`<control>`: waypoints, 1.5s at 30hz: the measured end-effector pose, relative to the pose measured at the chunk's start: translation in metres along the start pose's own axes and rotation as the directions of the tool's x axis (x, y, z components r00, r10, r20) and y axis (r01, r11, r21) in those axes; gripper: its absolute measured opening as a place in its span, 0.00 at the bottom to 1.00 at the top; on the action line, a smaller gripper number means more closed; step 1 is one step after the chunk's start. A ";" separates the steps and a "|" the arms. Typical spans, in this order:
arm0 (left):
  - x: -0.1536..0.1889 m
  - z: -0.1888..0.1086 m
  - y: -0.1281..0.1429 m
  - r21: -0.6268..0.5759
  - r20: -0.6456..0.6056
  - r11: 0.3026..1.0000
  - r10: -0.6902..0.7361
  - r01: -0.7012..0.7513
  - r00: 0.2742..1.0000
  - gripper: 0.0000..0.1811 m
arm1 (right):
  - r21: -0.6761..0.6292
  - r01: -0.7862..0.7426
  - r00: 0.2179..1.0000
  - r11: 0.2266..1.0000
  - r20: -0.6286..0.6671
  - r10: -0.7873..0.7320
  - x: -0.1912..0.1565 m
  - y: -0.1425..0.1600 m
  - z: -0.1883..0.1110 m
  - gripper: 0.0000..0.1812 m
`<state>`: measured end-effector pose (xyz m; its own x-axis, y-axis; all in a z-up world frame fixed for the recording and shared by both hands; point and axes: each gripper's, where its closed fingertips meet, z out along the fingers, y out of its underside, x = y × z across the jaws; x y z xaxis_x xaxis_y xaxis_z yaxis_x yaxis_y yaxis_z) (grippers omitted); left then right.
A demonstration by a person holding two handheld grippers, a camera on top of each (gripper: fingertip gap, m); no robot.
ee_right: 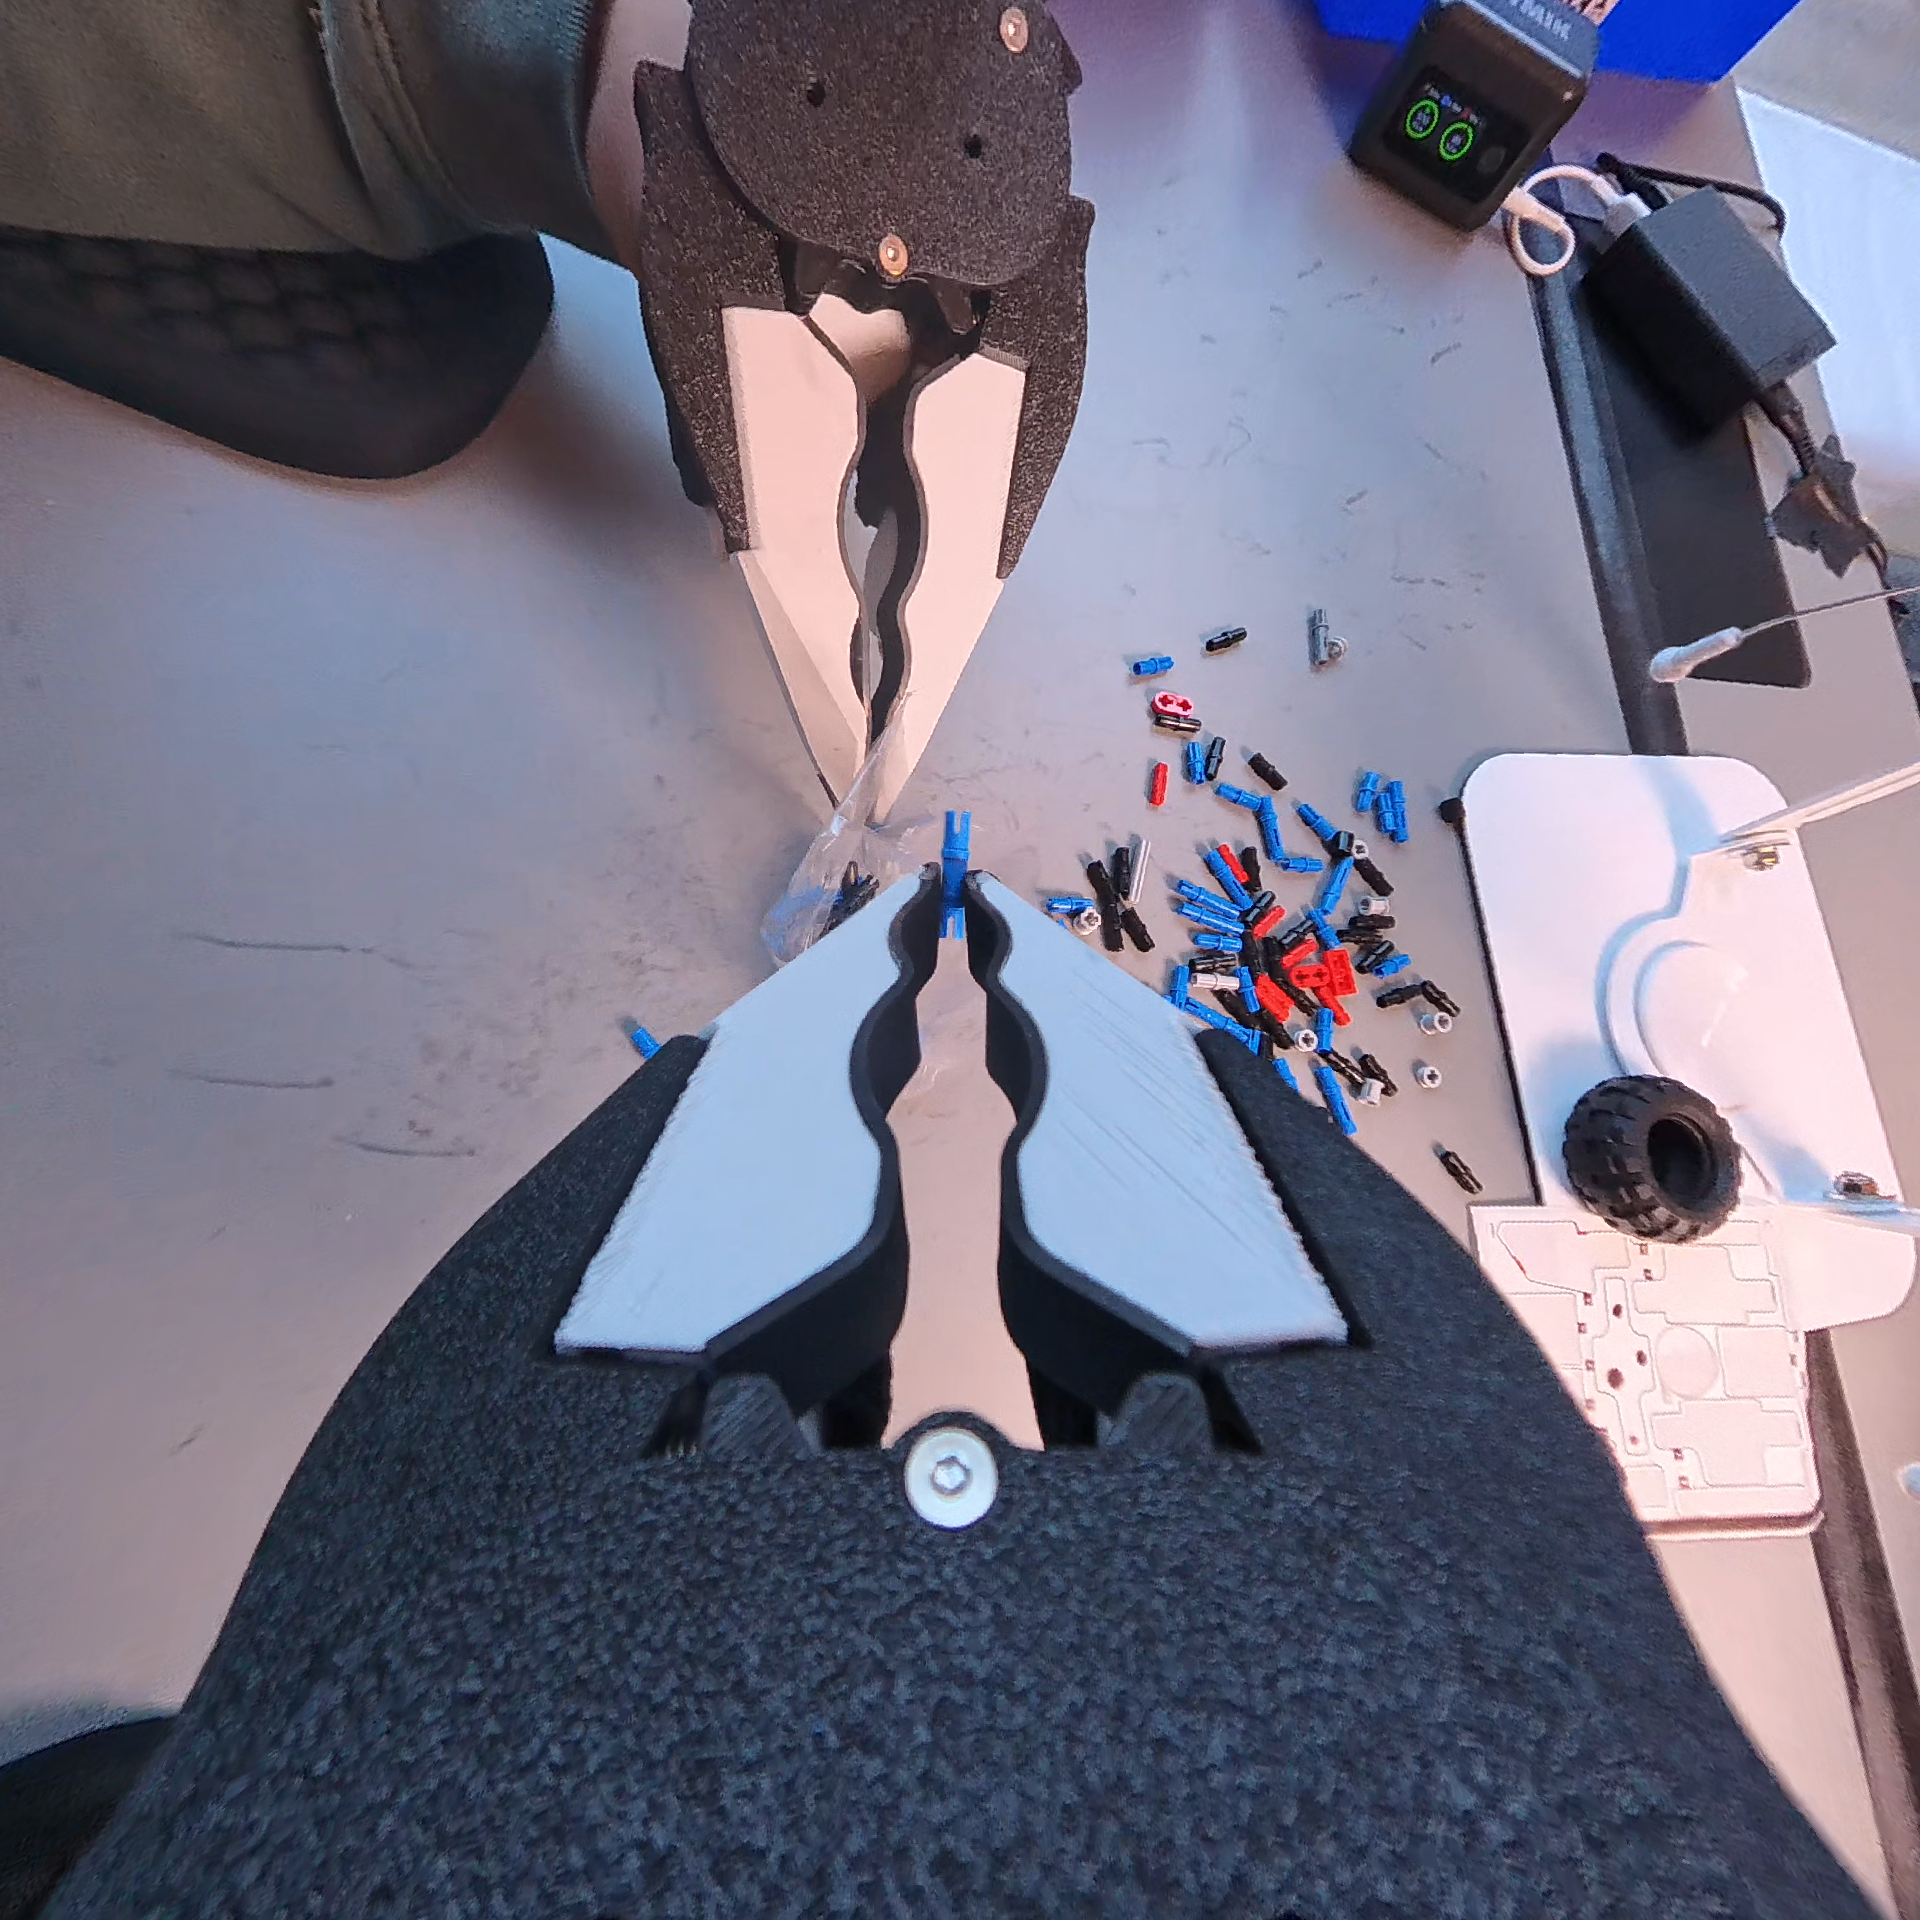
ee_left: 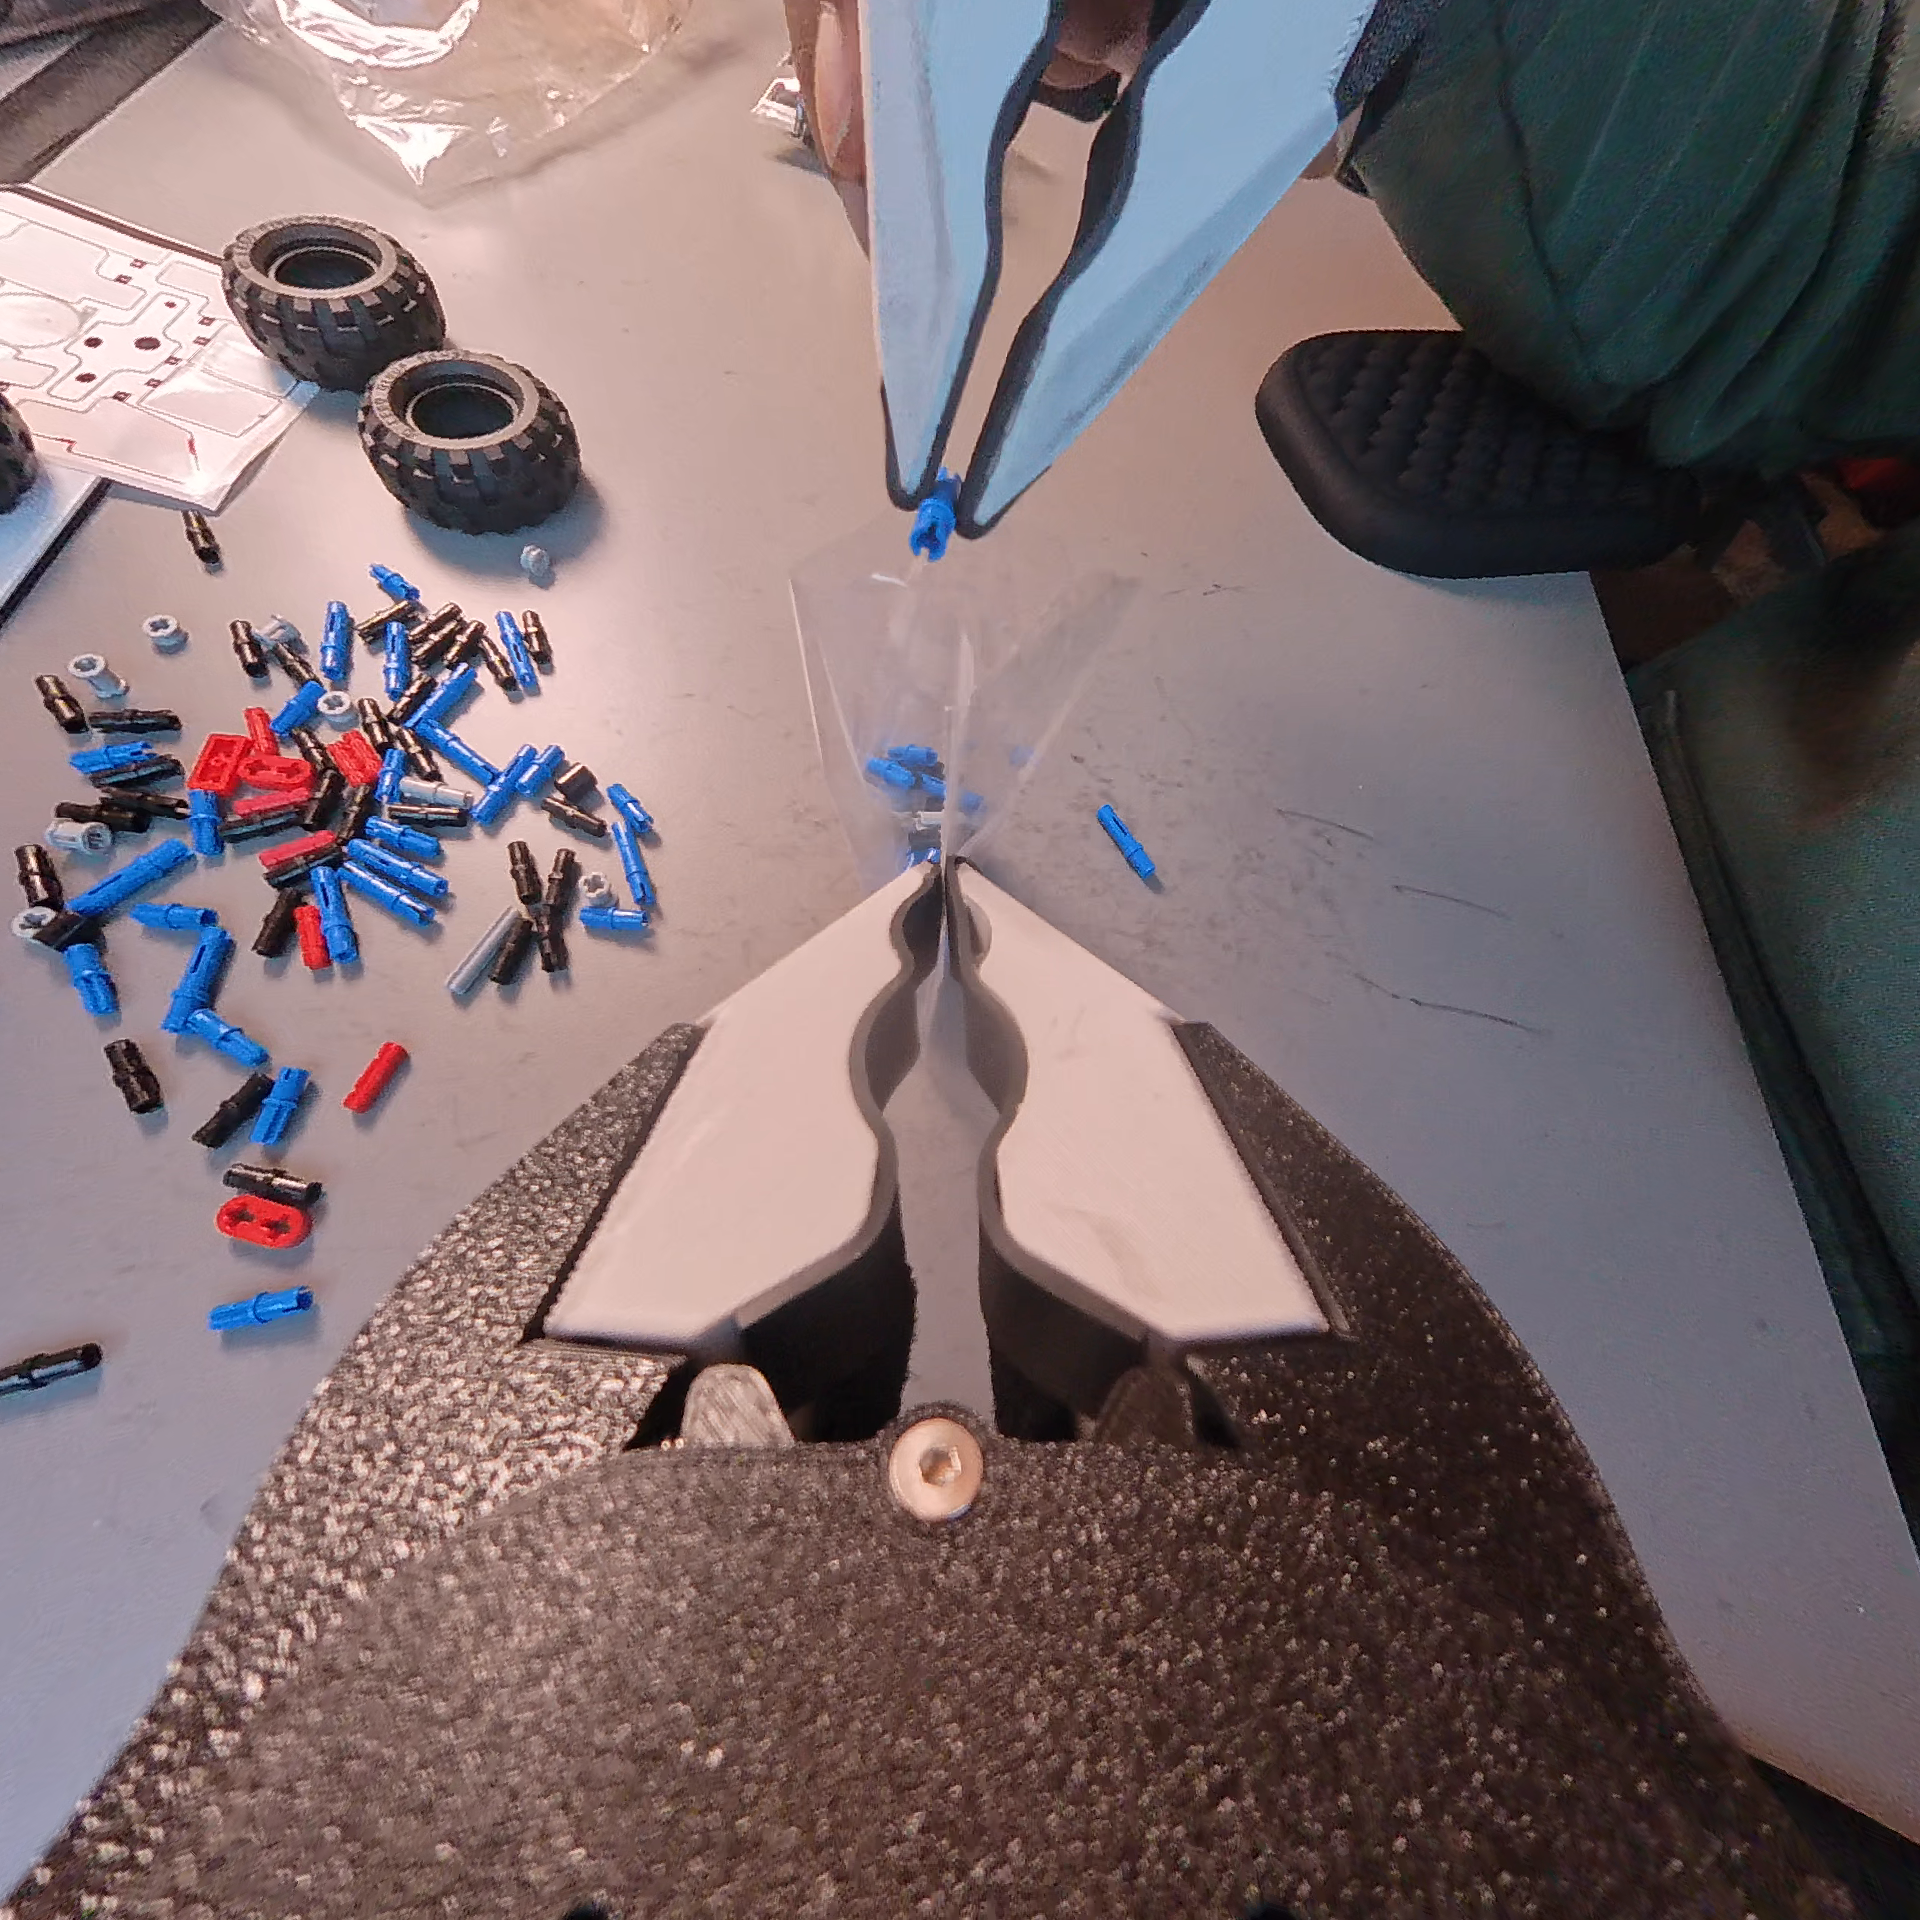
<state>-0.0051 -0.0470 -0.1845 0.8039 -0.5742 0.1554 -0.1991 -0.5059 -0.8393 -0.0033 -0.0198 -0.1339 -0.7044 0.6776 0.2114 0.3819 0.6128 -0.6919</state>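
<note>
Left claw [ee_left: 943,868]: we see it clenched on the twisted neck of a clear plastic bag [ee_left: 940,707], at the centre of the left wrist view.
Bag: a few blue and black pins sit inside it; it lies on the grey bench [ee_left: 1351,935] between the two claws.
Right claw [ee_right: 948,878]: clenched on a single blue pin [ee_right: 952,873], which stands upright between the tips (in the left wrist view it shows at centre top, just above the bag).
Loose pin [ee_left: 1126,843]: blue, alone on the bench, right of the bag.
Pile [ee_left: 312,821]: blue, black, red and grey pieces scattered at left.
Tyres [ee_left: 468,436]: two black ones, upper left, beside a white sheet [ee_left: 114,353].
</note>
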 end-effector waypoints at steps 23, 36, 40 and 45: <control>-0.001 0.000 0.000 0.007 -0.004 1.000 -0.010 0.010 1.000 0.00 | -0.154 0.100 0.955 0.983 0.291 -0.051 -0.083 0.087 0.042 0.04; 0.001 0.002 0.000 0.000 -0.012 1.000 -0.005 0.005 1.000 0.00 | 0.058 0.108 0.979 0.992 0.165 -0.116 -0.044 0.009 -0.020 0.02; 0.002 0.001 0.000 -0.003 -0.009 1.000 -0.002 0.002 1.000 0.00 | 0.018 0.110 0.989 0.994 0.096 -0.111 -0.013 -0.003 -0.022 0.02; 0.002 0.001 0.000 -0.003 -0.012 1.000 -0.003 0.003 1.000 0.00 | -0.026 0.101 0.989 0.995 0.113 -0.097 -0.009 0.008 -0.003 0.02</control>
<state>-0.0031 -0.0479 -0.1848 0.7975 -0.5804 0.1647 -0.1979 -0.5096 -0.8373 0.0079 -0.0200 -0.1397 -0.8014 0.5643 0.1981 0.3243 0.6884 -0.6487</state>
